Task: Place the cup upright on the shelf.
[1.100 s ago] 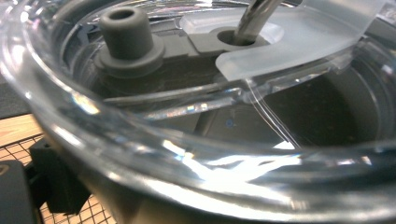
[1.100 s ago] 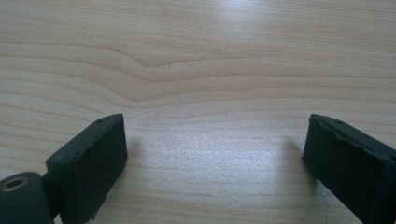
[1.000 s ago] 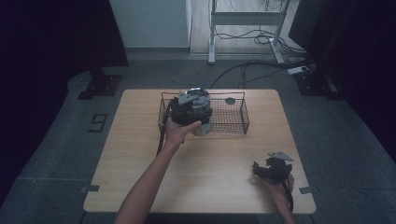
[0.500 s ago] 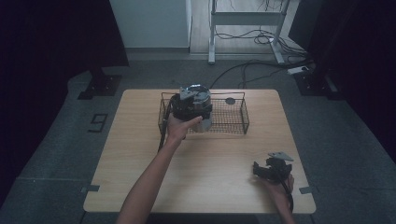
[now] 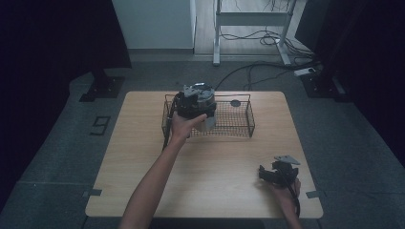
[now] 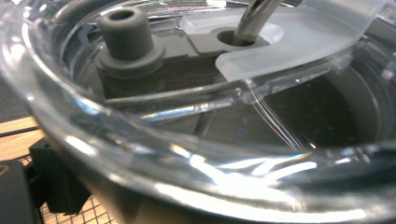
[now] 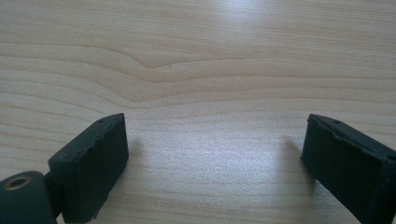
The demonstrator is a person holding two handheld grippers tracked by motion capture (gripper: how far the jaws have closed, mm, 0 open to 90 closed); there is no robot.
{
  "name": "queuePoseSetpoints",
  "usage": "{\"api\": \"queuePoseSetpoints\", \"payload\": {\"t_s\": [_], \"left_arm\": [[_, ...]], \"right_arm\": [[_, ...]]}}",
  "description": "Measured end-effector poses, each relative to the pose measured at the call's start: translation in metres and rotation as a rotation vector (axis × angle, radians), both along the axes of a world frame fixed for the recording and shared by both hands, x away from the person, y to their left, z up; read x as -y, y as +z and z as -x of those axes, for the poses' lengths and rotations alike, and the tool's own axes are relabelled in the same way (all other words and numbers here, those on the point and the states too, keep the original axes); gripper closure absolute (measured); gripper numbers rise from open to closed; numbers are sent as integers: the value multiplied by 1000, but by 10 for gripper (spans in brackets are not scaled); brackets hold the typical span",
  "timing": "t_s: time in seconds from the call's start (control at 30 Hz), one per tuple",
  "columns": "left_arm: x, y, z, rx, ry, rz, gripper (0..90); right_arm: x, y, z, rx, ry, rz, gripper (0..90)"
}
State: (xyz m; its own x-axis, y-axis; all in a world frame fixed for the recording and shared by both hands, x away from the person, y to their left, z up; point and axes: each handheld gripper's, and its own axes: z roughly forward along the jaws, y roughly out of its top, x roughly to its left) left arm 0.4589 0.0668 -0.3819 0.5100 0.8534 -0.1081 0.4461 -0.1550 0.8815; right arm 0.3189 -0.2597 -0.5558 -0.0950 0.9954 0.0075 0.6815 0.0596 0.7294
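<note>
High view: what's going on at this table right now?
A person's left hand holds the left gripper at the left end of a black wire basket on the light wooden table. The left gripper view shows, close against the camera, a clear plastic lid with a grey stopper on a cup-like container; the grip itself can't be made out. A small dark round piece lies by the basket's far rim. The right gripper rests open and empty on the table's near right.
</note>
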Motion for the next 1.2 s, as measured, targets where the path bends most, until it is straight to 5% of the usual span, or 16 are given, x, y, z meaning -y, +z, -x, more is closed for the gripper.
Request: {"api": "queuePoseSetpoints", "payload": {"t_s": [0.77,1.2], "left_arm": [[7,2,-30,-3,35,-21,39],[15,-21,-51,-31,79,-53,39]], "right_arm": [[0,0,0,4,5,2,78],[0,0,0,4,6,1,81]]}}
